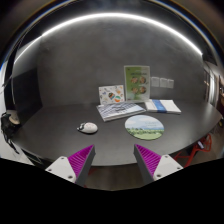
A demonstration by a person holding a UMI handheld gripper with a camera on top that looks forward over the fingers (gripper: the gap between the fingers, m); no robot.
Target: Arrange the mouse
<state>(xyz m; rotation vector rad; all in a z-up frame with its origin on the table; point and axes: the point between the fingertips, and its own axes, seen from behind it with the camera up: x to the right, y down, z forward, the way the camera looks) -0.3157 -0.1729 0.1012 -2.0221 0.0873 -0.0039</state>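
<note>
A small white mouse [88,127] lies on the dark grey table [60,135], beyond my fingers and to their left. A round green-and-white mouse mat [144,126] lies beyond the right finger, to the right of the mouse. My gripper [112,158] is open and empty, its two magenta-padded fingers wide apart over bare table, well short of the mouse and the mat.
Leaflets stand and lie at the back of the table: an upright green card [136,81], a tilted picture card [111,95] and a flat booklet [163,105]. A dark object [10,120] sits at the table's left edge. A grey wall rises behind.
</note>
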